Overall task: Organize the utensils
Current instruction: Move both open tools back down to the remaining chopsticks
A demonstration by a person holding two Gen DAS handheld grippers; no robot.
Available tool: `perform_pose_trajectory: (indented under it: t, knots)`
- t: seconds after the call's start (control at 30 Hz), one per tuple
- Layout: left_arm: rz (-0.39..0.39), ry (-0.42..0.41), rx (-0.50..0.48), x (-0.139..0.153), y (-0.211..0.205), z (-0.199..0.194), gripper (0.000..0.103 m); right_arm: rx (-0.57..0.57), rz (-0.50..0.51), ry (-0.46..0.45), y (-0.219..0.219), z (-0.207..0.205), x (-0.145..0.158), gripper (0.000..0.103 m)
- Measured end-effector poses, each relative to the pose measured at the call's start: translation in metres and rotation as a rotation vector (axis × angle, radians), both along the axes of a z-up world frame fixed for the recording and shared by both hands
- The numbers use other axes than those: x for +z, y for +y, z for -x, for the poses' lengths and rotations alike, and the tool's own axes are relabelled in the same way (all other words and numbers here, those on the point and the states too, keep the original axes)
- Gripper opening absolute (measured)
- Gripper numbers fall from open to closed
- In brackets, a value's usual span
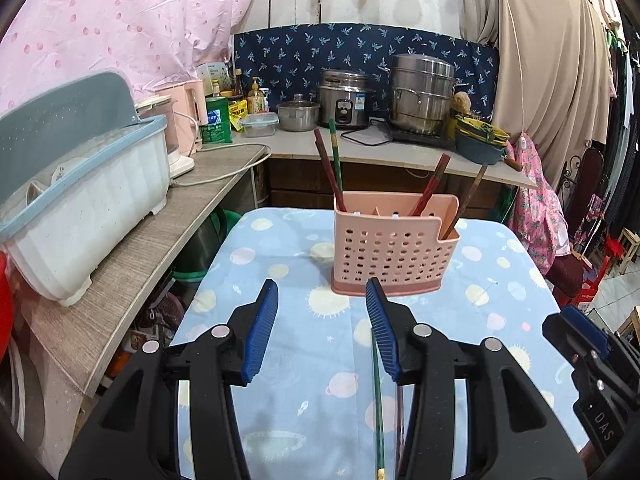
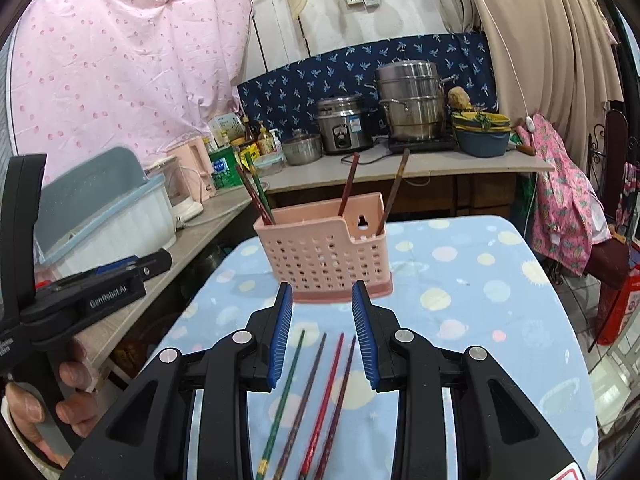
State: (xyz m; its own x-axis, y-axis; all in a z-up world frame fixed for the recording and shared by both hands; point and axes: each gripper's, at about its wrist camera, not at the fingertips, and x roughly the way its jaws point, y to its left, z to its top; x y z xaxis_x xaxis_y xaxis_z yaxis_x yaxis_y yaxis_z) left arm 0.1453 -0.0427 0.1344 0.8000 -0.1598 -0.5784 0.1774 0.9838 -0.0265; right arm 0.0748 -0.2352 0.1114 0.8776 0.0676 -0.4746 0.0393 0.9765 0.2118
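Pink dotted curtain point(image 2: 120, 64), navy backsplash cloth point(image 1: 360, 56), counter point(image 2: 400, 168), possibly tiled floor point(image 2: 580, 304).

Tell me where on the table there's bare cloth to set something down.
Free: the tablecloth right of the pink holder, out to the table's right edge, and the strip left of it. Crowded: the near middle, where four loose chopsticks lie under the right gripper.

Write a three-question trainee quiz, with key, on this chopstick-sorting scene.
1. True or false: the right hand-held gripper is shut on a chopstick.
2. How many loose chopsticks lie on the blue planet-print tablecloth in the right wrist view?
3. The pink perforated plastic utensil holder contains: A) spoons B) chopsticks C) nothing.

Key: 1 false, its jaws are open; 2 four; 3 B.
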Motion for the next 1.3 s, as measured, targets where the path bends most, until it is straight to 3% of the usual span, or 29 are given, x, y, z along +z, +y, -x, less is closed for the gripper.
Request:
perform_pose_trajectory:
  t: [0.63, 1.07, 1.3]
  knots:
    - [-0.03, 0.203, 0.018, -0.104, 0.024, 0.045, 0.043, 0.017, 0.0, 0.275, 0.023, 0.051, -0.119, 0.03]
    - [-0.056, 0.272, -0.004, -0.133, 0.02, 0.064, 0.043, 0.045, 0.015, 0.345, 0.045, 0.059, -0.149, 0.03]
    - [-0.057, 0.29, -0.01, -0.139, 0.018, 0.067, 0.044, 0.038, 0.03, 0.369, 0.046, 0.056, -0.157, 0.023]
